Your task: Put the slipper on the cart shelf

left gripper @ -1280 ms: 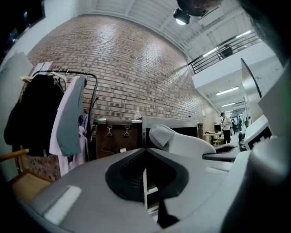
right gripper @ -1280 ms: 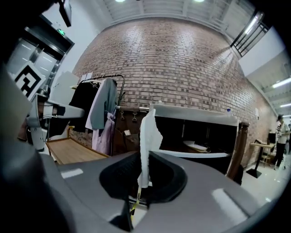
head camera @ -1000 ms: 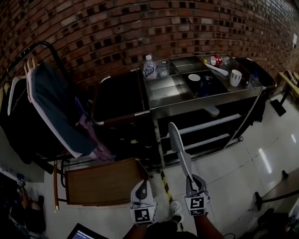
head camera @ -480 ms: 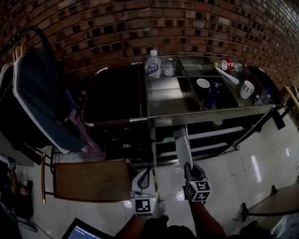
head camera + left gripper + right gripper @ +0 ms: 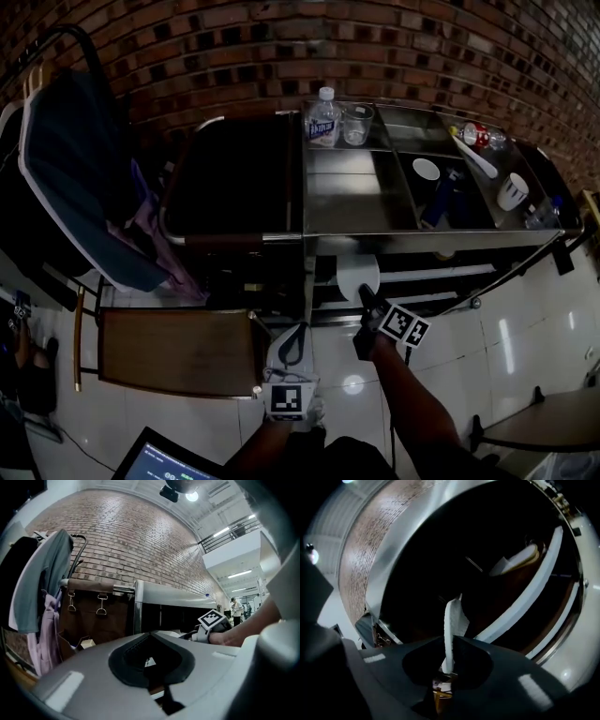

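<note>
Head view: the brick wall (image 5: 281,47) fills the top of the frame. Below it the steel cart (image 5: 422,240) runs from centre to right, and a clothes rack (image 5: 66,187) hung with dark garments stands at the left edge. A brown wooden panel (image 5: 169,352) lies at lower left. The white slipper (image 5: 358,277) sits at centre, just under the cart's front edge at the mouth of its dark shelf. My right tongs (image 5: 367,302) are clamped on its near end, and in the right gripper view it rises edge-on from the jaws. My left tongs (image 5: 292,333), lower centre, have their jaws together with nothing between them. A water bottle (image 5: 324,117) stands at the cart's upper left corner.
</note>
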`<state>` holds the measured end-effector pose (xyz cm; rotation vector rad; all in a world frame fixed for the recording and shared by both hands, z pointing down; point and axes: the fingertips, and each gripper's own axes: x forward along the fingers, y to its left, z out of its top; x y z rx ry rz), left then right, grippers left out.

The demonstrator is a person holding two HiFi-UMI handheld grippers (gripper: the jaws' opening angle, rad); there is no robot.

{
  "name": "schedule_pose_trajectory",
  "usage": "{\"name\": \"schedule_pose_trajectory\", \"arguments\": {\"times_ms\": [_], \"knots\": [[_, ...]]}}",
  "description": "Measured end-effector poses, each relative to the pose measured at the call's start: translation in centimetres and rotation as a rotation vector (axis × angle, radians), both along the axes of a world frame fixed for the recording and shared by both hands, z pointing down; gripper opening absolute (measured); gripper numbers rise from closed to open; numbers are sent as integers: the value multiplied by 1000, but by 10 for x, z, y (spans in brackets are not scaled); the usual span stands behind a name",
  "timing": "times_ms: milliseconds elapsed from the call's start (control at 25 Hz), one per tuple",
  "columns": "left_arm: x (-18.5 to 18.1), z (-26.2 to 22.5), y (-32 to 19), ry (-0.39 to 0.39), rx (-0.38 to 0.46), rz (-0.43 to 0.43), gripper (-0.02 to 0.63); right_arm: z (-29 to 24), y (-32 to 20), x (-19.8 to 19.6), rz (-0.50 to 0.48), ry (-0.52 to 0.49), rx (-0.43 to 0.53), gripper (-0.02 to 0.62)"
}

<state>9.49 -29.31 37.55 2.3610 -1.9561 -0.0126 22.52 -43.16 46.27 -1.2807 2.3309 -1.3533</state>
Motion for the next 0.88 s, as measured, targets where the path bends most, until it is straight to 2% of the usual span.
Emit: {"name": "schedule_pose_trajectory", "arguments": {"times_ms": [200,440,600,640,720,800,880], "knots": [[0,-8,0,23,13,-14,16,26,-29,-2,102,-141,-114,37],[-1,4,-3,35,-10,-20,15,52,-62,3,200,-214,-228,49],[9,2,-7,58,-13,26,15,57,-70,1,233,-187,-274,75],[11,-2,-7,63,-6,32,15,58,-72,1,239,-170,-280,126],[14,-5,-7,63,3,37,15,58,-75,4,247,-153,-287,152],[16,-6,-5,55,7,40,15,56,-73,9,254,-136,-280,184],[17,-6,-6,54,9,43,15,48,-68,18,252,-76,-240,196]]}}
